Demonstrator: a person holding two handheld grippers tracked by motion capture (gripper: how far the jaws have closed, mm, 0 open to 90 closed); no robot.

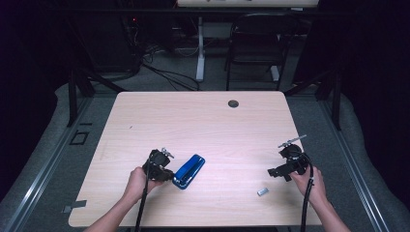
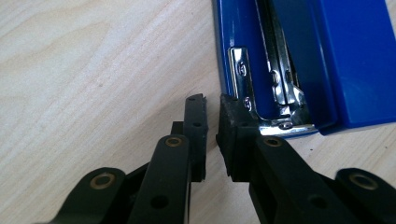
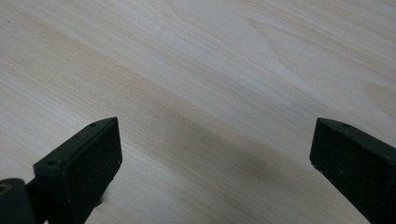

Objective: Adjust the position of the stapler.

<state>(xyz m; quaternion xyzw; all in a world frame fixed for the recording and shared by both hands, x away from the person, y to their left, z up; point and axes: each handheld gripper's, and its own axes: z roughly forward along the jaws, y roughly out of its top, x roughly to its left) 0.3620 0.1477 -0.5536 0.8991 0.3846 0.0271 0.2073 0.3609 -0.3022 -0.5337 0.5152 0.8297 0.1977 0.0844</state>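
A blue stapler (image 1: 189, 171) lies flat on the wooden table (image 1: 193, 121), near the front left. In the left gripper view its blue body (image 2: 303, 56) and metal hinge end sit just beyond my jaws. My left gripper (image 1: 169, 174) (image 2: 212, 105) is at the stapler's near end, its jaws almost together with only a thin gap and nothing between them; the right jaw touches or overlaps the stapler's corner. My right gripper (image 1: 274, 172) (image 3: 212, 140) hovers over bare wood at the front right, jaws wide apart and empty.
A small silver metal piece (image 1: 262, 192) lies on the table in front of the right gripper. A dark round grommet (image 1: 233, 103) sits near the far edge. Beyond the table stand a black chair (image 1: 256, 43) and cables on the floor.
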